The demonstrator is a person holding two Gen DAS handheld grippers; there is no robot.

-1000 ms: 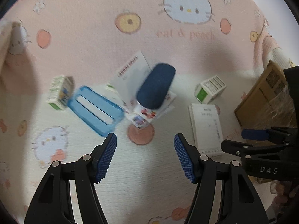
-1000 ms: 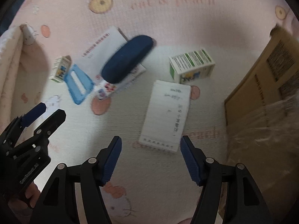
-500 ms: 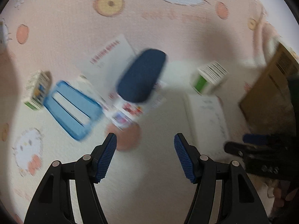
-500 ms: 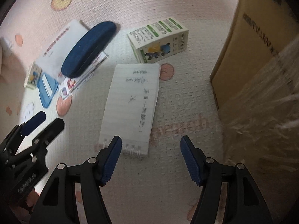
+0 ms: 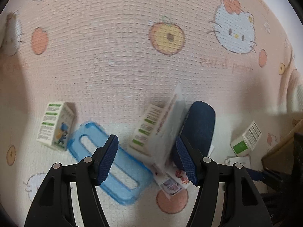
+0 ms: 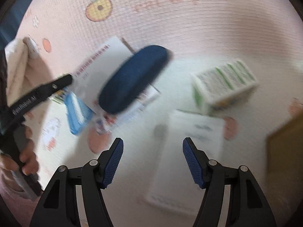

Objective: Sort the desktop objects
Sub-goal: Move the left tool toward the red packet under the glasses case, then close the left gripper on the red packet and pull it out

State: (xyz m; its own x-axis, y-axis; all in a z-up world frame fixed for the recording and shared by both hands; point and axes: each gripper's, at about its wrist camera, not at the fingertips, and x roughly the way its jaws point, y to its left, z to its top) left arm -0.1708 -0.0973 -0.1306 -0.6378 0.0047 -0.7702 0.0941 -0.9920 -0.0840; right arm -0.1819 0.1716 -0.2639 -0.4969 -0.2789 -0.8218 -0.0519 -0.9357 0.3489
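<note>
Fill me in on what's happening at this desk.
A person is sorting desk clutter with a handheld gripper in each hand. The left gripper, jaws open, is low over the white leaflet beside the navy case and blue tray. The right gripper, also open, hovers above the notepad. Nothing is gripped yet.

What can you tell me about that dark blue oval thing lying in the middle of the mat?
The dark blue case is a long, rounded, closed pod, apparently cloth-covered, like a glasses case. It lies flat and slanted on white printed papers on the pink cartoon mat. Neither gripper touches it; the left gripper hovers open close beside it.
</note>
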